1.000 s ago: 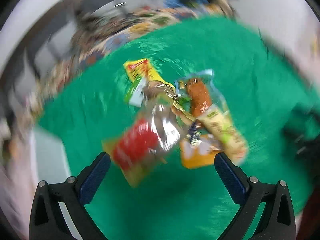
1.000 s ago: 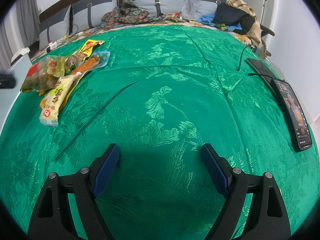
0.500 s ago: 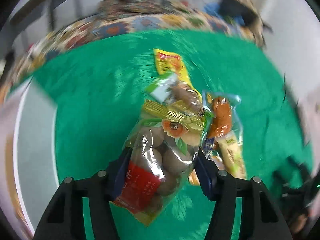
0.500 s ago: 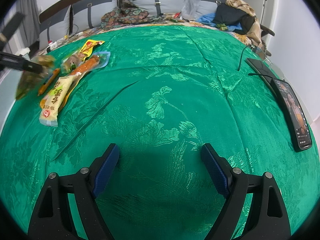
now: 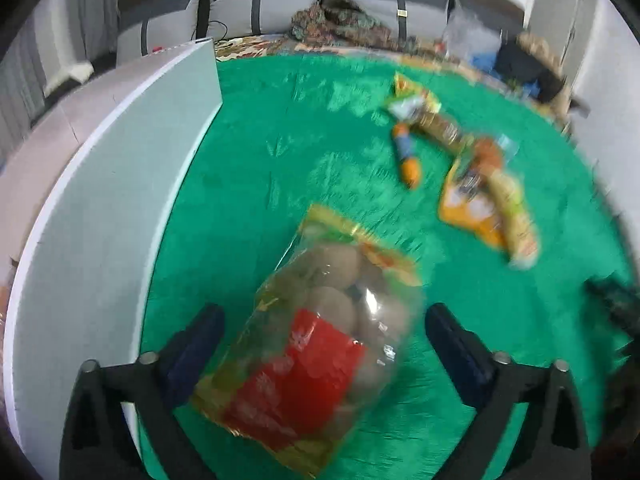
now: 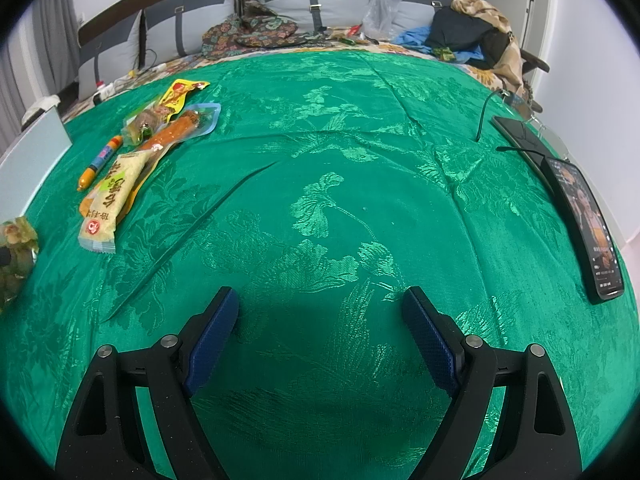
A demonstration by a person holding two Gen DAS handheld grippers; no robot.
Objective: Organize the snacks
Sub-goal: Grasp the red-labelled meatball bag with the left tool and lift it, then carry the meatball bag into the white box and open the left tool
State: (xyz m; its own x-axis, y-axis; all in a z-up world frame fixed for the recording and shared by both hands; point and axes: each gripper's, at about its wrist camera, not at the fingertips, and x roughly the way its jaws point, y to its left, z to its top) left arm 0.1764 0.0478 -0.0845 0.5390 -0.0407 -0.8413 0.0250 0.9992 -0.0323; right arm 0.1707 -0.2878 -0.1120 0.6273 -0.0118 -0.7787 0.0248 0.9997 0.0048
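My left gripper [image 5: 320,324] is open, its jaws wide apart. A clear bag of brown balls with a red label [image 5: 320,344] lies between them, touching neither finger; the view is blurred. The same bag shows at the left edge of the right wrist view [image 6: 16,248]. The other snacks [image 5: 476,176] lie in a loose pile on the green cloth beyond: a yellow packet [image 6: 182,92], a sausage in a clear pack [image 6: 176,132], a pale bar [image 6: 114,196] and a small orange-and-blue stick [image 6: 98,162]. My right gripper [image 6: 320,332] is open and empty over bare cloth.
A white box wall [image 5: 104,200] stands left of the bag, also in the right wrist view [image 6: 28,152]. Two phones [image 6: 580,216] and a cable lie at the right edge. Pillows and clothes [image 6: 472,36] sit at the back.
My left gripper, shut on the bag half a second ago, has opened and swung left toward the white box, away from the pile. The right gripper has not moved.
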